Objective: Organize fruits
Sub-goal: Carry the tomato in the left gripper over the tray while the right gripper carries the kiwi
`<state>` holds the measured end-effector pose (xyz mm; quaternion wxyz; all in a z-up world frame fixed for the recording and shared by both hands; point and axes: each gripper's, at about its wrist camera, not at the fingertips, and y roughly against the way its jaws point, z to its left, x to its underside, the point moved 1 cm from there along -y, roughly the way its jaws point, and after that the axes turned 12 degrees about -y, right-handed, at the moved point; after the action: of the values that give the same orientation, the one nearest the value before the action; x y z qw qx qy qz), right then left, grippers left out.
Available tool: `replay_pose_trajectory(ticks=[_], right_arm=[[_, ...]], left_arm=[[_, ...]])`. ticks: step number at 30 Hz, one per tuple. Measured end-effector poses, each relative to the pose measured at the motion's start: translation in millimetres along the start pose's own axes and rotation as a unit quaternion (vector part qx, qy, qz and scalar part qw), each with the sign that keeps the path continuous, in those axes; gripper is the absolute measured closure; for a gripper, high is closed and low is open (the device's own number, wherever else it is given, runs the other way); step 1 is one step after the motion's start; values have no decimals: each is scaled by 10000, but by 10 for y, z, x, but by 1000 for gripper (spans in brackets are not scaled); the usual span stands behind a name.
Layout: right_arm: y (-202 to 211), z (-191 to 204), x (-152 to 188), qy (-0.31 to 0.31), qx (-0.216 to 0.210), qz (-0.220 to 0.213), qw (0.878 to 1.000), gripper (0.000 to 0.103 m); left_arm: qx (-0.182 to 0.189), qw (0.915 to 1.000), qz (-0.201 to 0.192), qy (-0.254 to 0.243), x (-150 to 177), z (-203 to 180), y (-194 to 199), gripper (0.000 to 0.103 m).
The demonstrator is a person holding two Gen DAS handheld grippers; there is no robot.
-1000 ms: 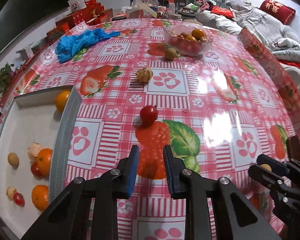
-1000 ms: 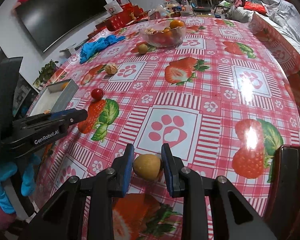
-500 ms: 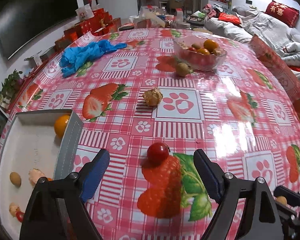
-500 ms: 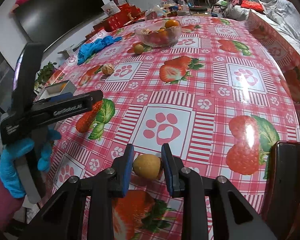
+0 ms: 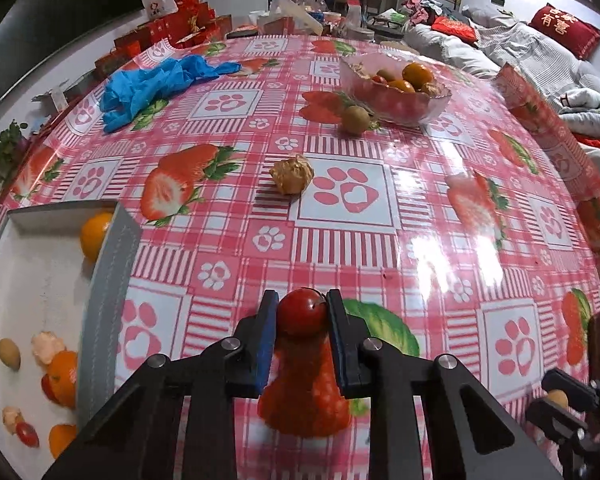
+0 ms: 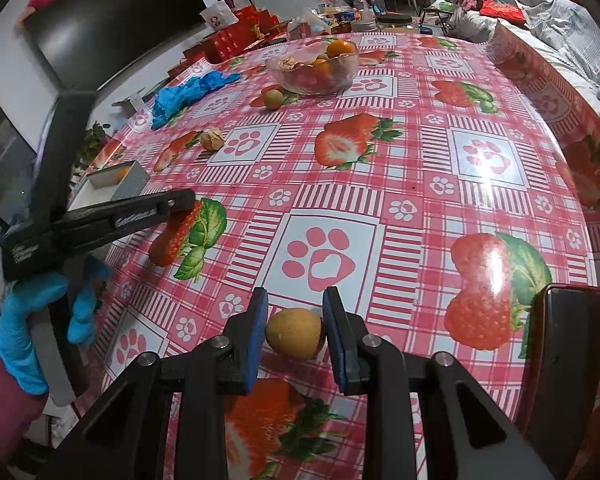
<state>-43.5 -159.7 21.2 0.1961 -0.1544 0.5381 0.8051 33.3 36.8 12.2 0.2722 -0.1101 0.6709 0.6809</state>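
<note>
**Both grippers loaded, tray next**

Left wrist view: my left gripper [image 5: 302, 316] has just closed on the cherry tomato [image 5: 301, 312], low over the tablecloth [image 5: 380, 208]. I'd lift straight, then cross the tray [image 5: 108, 264] wall before letting go.

Right wrist view: my right gripper [image 6: 295, 330] clamps the small yellow-brown fruit [image 6: 295, 333]. I keep that squeeze gentle and steady.

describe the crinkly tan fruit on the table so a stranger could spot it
On the red checked tablecloth, look between the glass bowl and the white tray. The husked fruit sits alone beside a paw print, papery and wrinkled, unlike the smooth fruit near the bowl.
</note>
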Motion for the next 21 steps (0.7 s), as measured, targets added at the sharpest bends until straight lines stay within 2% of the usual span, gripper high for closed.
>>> replay_pose_trajectory(ticks=[11,16,21], right_arm=[[10,307,32,128,-206,97,9997,72],[-4,567,59,293,-327,171,9989,72],[-44,843,56,449,-431,262,9977,72]], left_arm=[[177,9985,-478,208,278,227,717,77],[67,9975,-659,252,443,421,994,77],[-103,9966,-679,459,627,706,1150,77]])
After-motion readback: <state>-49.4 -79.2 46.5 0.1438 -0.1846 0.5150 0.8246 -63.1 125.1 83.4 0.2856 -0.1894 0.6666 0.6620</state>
